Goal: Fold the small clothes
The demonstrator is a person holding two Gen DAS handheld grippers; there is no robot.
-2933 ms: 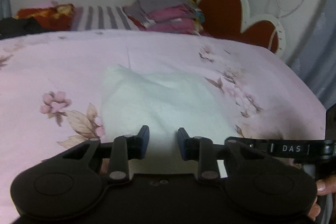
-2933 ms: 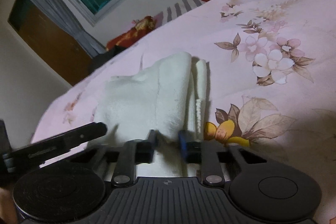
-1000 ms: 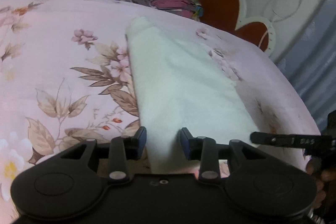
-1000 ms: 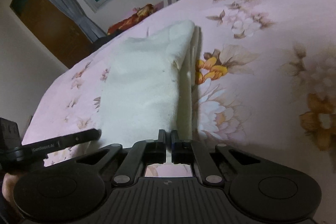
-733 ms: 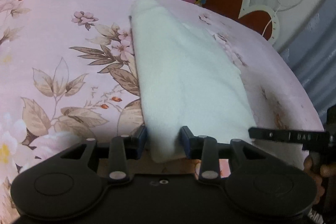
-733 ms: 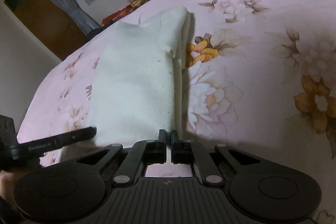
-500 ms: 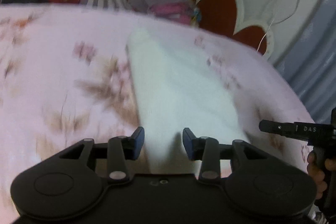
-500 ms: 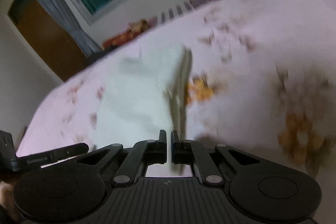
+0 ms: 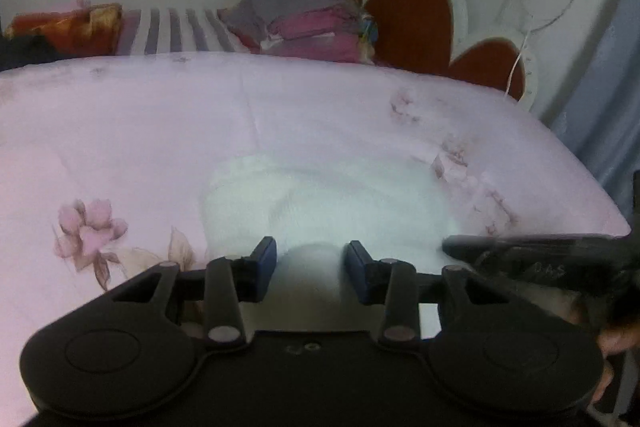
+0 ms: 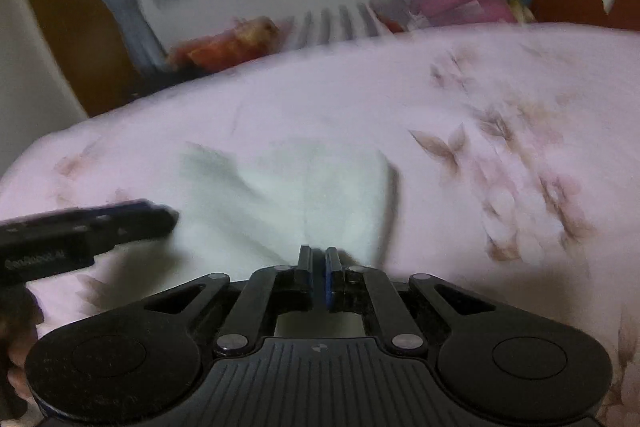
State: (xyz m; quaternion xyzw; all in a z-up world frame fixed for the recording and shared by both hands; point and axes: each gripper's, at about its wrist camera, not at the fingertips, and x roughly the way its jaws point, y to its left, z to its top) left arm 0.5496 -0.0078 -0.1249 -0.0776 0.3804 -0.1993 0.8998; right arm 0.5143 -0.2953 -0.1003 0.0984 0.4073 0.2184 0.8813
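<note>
cloth: white cloth lies bunched on the pink floral bed, near edge
progress: one fold looks underway, doubled over but not flat; squaring and smoothing left
left gripper: jaws apart, cloth between, not pressed
right gripper: jaws closed, pinching cloth's near edge
writing: "DAS" blurred on right gripper; left gripper's label unreadable
</note>
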